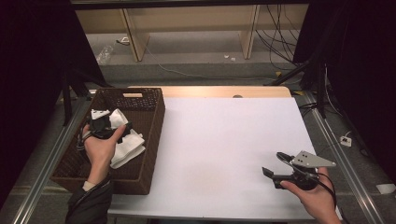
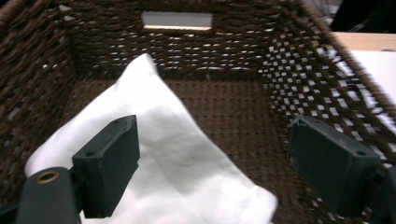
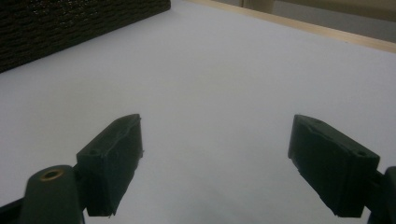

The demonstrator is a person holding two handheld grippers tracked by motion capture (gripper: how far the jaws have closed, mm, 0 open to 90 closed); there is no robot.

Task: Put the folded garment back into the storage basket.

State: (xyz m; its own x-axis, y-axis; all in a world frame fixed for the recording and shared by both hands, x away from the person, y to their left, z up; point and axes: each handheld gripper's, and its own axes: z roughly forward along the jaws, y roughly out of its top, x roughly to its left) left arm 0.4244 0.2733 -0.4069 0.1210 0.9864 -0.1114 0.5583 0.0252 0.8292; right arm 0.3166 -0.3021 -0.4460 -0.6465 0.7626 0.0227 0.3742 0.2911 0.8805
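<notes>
Black jaws of my left claw [image 2: 212, 163] fill the bottom of the left gripper view, standing wide apart with nothing pinched between them; the left pad sits in front of the white cloth [image 2: 159, 158] but I judge it is not pressing on it. That cloth lies inside the brown wicker basket [image 2: 299, 79], spread from the lower left of the frame up to a soft peak near the middle, with bare woven floor to its right. In the high view the basket [image 1: 152, 135] sits at the left of the frame on the white surface [image 1: 224, 149], the cloth [image 1: 128, 149] rumpled toward its near right side, and my left claw [image 1: 109, 128] hovers over it

To my eye this cloth is light, limp and thin: it will sag and trail from whatever point I take, and it will not slip much on my pads. No fragility to worry about. A raised fold or the peaked corner looks like the best place to pinch, since flat fabric on the weave gives my pads little to close on, and a deep bite risks catching the wicker

My right claw [image 1: 273, 165] rests at the lower right of the high view, over bare surface, jaws spread and empty, well apart from the basket
</notes>
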